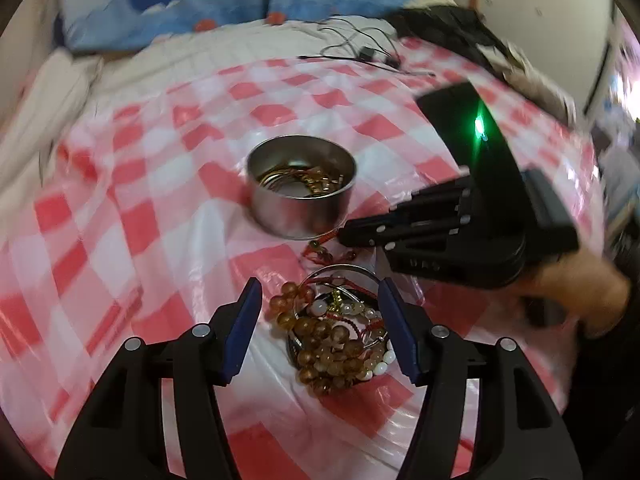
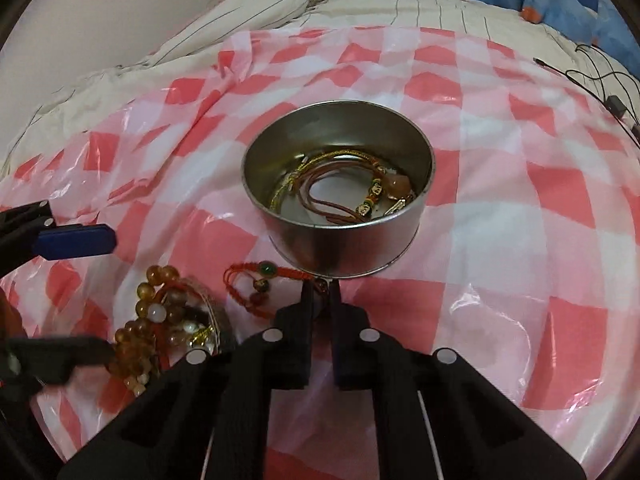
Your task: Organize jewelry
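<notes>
Beside the steel tin (image 2: 340,240), red braided bracelet (image 2: 256,276) green-beaded, pinched by right tool (image 2: 320,286); left tool (image 1: 318,304) agape.

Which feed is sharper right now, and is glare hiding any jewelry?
Right wrist view is sharper: tin and red bracelet read clearly. Left wrist view smears toward its edges, blurring the right tongs. Glare stays on the plastic cloth, off the jewelry.

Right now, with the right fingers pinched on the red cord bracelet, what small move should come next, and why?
Probably lift the right gripper a little and carry the red cord bracelet over the metal tin. Its fingers look closed on the cord just at the tin's base, and other bracelets already lie inside.
</notes>
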Motion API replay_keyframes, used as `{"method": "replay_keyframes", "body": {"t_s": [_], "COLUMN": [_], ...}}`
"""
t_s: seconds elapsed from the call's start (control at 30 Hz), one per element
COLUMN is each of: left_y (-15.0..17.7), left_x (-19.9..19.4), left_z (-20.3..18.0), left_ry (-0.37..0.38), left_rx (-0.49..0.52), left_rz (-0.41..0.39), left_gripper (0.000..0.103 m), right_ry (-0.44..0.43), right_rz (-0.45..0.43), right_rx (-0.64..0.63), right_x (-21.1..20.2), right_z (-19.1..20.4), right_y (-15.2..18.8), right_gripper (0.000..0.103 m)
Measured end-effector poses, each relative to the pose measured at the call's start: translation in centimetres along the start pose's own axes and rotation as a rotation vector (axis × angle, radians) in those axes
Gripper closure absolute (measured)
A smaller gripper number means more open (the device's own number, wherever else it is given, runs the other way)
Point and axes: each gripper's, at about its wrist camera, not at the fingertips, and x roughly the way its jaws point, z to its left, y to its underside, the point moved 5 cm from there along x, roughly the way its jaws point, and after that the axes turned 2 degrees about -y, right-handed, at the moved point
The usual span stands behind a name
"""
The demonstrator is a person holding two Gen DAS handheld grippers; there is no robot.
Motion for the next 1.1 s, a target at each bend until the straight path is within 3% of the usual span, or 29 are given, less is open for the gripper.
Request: {"method": "replay_keyframes", "body": {"t_s": [0.1,0.23,0.37,0.43,0.5,0.53,0.6,0.8,0.93,1.0,1.1], "left_y": [-0.1,0.1,0.4,0.2,0.1,0.2,0.3,-0.8,-1.8,-2.2,-2.6], "left_x": [0.7,2.2,2.8,2.5,2.3,2.3,2.3,0.6,-1.2,-2.2,-3.2], "left_z": [-1.0,-1.2,-1.0,-0.6,-0.6,-0.7,-0.9,-0.3,0.5,0.9,1.4], "left_ry": [-0.056,-0.072,-0.076,-0.073,-0.065,-0.065,-0.068,-0.018,0.042,0.081,0.113], "left_rx": [0.087,0.117,0.139,0.130,0.134,0.142,0.157,0.084,0.005,-0.035,-0.076], "left_rz": [0.001,0.042,0.061,0.061,0.059,0.060,0.060,-0.005,-0.075,-0.113,-0.157], "left_gripper": [0.046,0.049,0.074,0.096,0.099,0.101,0.102,0.102,0.102,0.102,0.102], "right_ry": [0.014,0.028,0.026,0.027,0.025,0.027,0.024,0.037,0.050,0.037,0.012], "right_rz": [-0.024,-0.040,-0.014,0.004,0.016,0.018,0.012,0.030,0.035,0.035,0.025], "right_rx": [0.012,0.042,0.068,0.066,0.062,0.062,0.061,0.031,0.016,0.028,0.040], "right_x": [-1.4,-3.0,-2.7,-2.4,-2.1,-2.0,-2.0,-1.1,-0.9,-1.0,-1.3], "right_z": [-0.6,-2.0,-2.7,-2.5,-2.4,-2.4,-2.3,-1.9,-1.8,-2.0,-2.1], "right_y": [-0.3,-0.2,0.0,0.2,0.3,0.4,0.4,0.6,0.7,0.7,0.6], "right_gripper": [0.095,0.095,0.095,0.095,0.094,0.091,0.071,0.061,0.062,0.092,0.095]}}
